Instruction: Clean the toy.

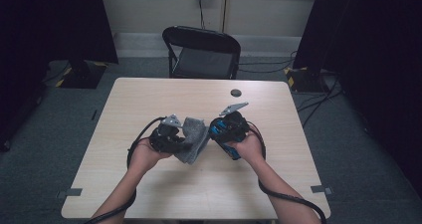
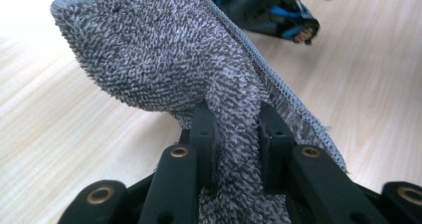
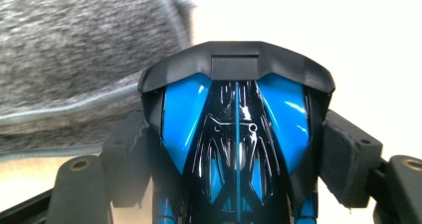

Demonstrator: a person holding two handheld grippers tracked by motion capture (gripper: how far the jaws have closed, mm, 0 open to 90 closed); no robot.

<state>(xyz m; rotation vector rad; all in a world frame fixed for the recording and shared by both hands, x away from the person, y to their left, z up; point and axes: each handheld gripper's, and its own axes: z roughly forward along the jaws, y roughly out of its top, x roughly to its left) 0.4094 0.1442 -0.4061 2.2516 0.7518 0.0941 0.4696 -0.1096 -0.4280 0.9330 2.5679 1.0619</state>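
- Left gripper — jaws nearly closed, pinching a nubby grey terry cloth;
- Right gripper — jaws clamped around a glossy blue-black toy car, cloth at ten o'clock.

Two bare forearms, no sleeves. Left gripper: black, chunky, with a grey three-cornered plate on top and a thick black cable looping behind. Right gripper: black too, same grey plate, same black cable. Black jaws with round brass-coloured screw holes, and dark soft pads inside.
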